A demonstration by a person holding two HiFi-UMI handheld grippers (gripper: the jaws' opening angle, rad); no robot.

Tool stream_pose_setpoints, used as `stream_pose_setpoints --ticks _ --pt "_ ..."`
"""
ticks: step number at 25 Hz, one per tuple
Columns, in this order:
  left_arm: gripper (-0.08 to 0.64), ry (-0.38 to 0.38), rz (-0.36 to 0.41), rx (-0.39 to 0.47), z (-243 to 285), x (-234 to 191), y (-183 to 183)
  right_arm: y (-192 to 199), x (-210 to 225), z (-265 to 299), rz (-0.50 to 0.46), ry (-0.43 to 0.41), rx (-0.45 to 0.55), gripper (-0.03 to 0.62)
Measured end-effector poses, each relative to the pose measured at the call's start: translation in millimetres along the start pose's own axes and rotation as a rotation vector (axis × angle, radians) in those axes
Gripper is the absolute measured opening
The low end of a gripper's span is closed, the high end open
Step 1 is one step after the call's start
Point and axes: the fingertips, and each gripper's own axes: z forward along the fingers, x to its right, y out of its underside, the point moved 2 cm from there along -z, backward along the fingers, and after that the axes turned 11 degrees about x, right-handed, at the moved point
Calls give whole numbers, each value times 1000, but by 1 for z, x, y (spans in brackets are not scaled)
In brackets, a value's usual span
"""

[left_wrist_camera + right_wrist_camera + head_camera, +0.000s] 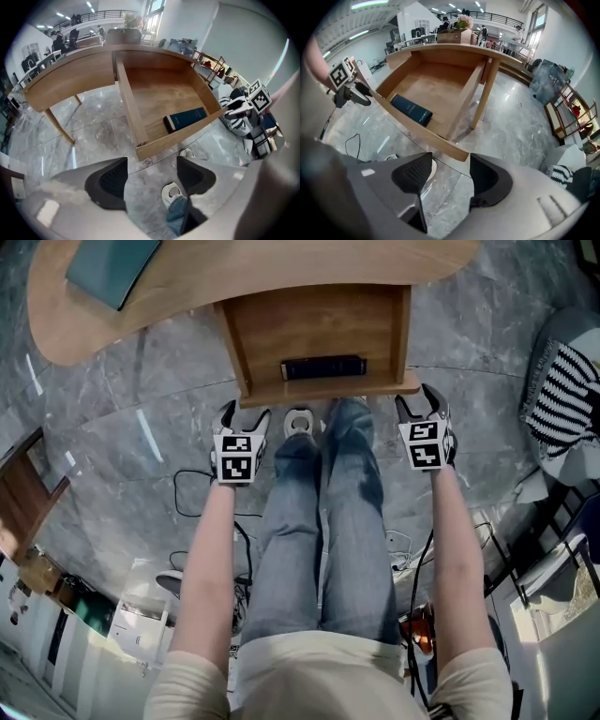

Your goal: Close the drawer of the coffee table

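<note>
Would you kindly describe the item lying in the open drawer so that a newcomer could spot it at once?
Start at the curved wooden coffee table, whose drawer stands pulled out. Close to the drawer's front wall lies a flat dark blue book. It is the only thing in the drawer, and darker than the teal item on the tabletop.

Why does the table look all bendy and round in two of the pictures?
Left gripper view and right gripper view: wide-angle lenses curve the coffee table and drawer, and darken the corners. Head view: the drawer edges look straight, with shiny glare streaks on the floor.
</note>
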Motion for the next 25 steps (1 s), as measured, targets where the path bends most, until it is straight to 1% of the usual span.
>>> stream_pose_setpoints --ticks 5,7,10,12,15,20,25 --pt "328 -30 18 -13 15 -1 -4 2 6 20 -49 15 -26 252" --pt "328 -33 55 -12 21 1 -10 0 9 25 -71 19 -32 238" --pt "328 -21 142 -41 26 4 -16 -1 9 29 -102 2 -52 221" --pt "328 -14 164 -55 27 4 -16 -1 8 30 -106 -5 -60 215" --pt "322 -18 144 -63 26 4 -15 -1 8 30 -89 -5 -65 213" --pt "308 -58 113 -69 22 5 -15 -3 7 28 -82 -11 -84 213" --pt "307 -54 102 -84 13 5 -21 -9 7 21 -70 -34 -84 213"
